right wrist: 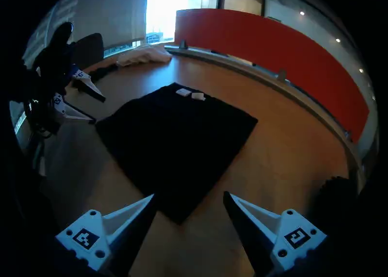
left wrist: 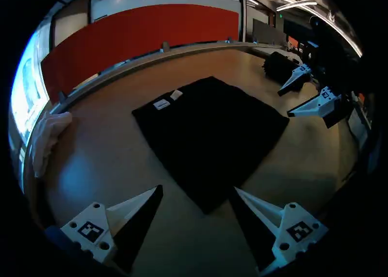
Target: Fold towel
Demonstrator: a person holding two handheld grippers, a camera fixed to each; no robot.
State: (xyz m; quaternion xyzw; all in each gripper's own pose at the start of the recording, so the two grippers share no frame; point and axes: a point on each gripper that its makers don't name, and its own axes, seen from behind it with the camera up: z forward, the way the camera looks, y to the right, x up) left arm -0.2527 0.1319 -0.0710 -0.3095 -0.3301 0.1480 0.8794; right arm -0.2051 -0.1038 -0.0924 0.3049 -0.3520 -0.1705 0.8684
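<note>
A black towel lies flat and spread on the wooden table, with white tags at its far edge. My left gripper is open, hovering over the towel's near corner. In this view the right gripper shows farther off at the towel's right side, fingers apart. In the right gripper view the towel spreads ahead, tags at the far edge. My right gripper is open above the towel's nearest corner. The left gripper shows open at the towel's left side, held by a person's hand.
A pale cloth is bunched at the table's left edge and appears as the pale cloth at the far end. A dark bundle sits at the back right. A red wall panel runs behind the table's raised rim.
</note>
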